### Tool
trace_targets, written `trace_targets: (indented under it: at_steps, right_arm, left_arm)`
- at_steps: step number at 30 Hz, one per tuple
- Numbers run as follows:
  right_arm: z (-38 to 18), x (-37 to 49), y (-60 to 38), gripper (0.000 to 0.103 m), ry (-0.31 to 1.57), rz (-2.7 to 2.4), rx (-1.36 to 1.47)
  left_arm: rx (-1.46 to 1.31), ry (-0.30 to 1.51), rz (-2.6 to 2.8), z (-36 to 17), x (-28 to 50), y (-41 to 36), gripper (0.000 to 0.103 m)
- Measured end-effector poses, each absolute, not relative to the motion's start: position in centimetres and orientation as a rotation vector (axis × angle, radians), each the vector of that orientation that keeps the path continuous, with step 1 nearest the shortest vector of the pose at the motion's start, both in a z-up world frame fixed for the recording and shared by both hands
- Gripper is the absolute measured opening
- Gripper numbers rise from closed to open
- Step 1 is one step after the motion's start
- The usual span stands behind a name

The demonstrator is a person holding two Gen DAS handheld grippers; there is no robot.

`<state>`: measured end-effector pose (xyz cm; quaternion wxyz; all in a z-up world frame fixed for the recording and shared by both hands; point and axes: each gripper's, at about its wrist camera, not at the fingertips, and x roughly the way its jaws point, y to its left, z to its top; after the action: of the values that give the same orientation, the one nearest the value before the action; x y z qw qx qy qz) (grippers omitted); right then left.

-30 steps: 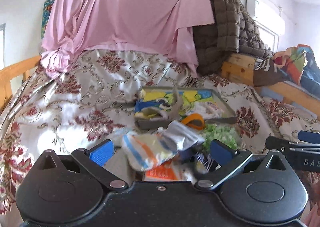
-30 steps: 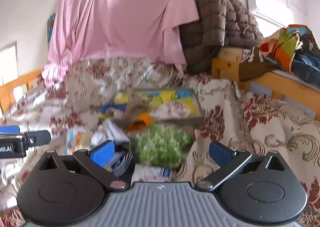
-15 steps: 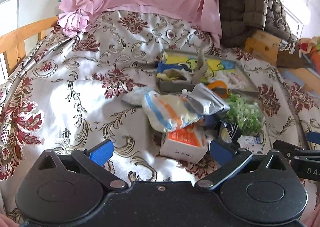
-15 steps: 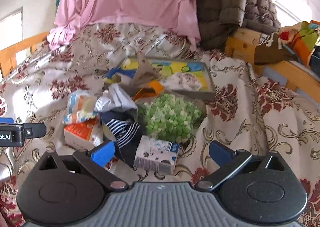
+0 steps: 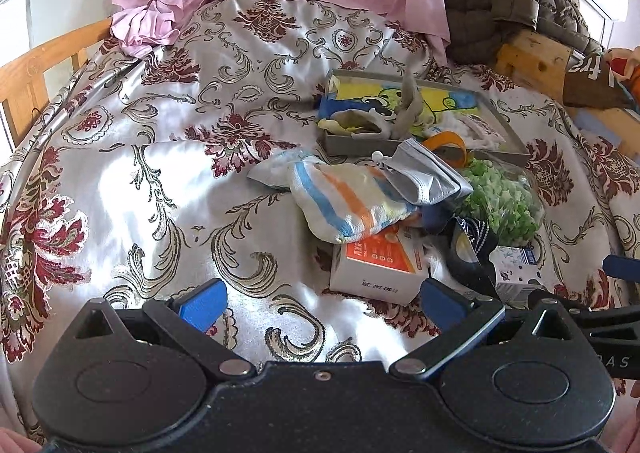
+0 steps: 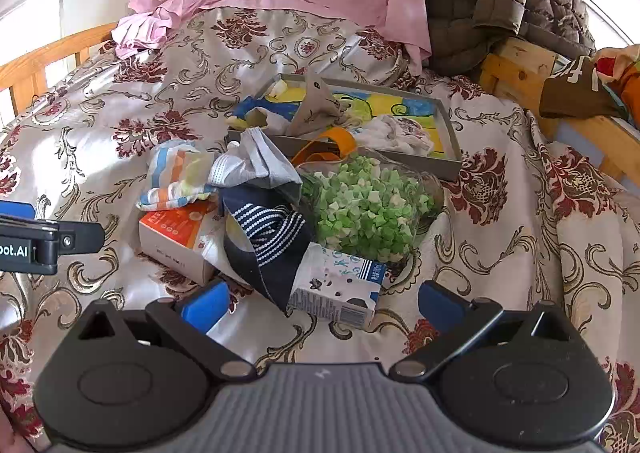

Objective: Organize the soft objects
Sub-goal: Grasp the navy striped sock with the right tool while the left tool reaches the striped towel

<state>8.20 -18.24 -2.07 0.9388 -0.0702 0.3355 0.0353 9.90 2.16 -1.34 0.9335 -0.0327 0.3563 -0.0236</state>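
Left wrist view: left tongs spread wide, nothing between the blue pads, over the bed. Pile ahead and to the right of them: striped cloth lying on an orange box, grey mask resting on the cloth, bag of green bits further right, tray beyond. Right tongs' arm enters at far right. Right wrist view: right tongs also wide open, empty. Straight ahead, just beyond the tips, a navy striped sock draped between the orange box and a white carton; green bag behind; tray with cloths further back. Left tongs' arm at far left.
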Motion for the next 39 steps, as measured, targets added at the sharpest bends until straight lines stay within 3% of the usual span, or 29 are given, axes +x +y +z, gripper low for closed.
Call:
trace_targets:
  at_steps: [14, 26, 39]
  right_arm:
    - [-1.8, 8.8, -18.2, 0.103, 0.664, 0.145, -0.079]
    - [-2.8, 12.7, -18.5, 0.102, 0.65, 0.289, -0.056]
    - [-4.4, 15.6, -16.3, 0.085, 0.621, 0.333, -0.147]
  left_arm:
    - [-0.056, 0.727, -0.067, -1.3, 10.6, 2.0, 0.102]
    - [0.015, 0.72, -0.218, -1.1, 15.6, 2.5, 0.102]
    - [-0.105, 0.767, -0.321, -3.7, 21.0, 3.7, 0.102]
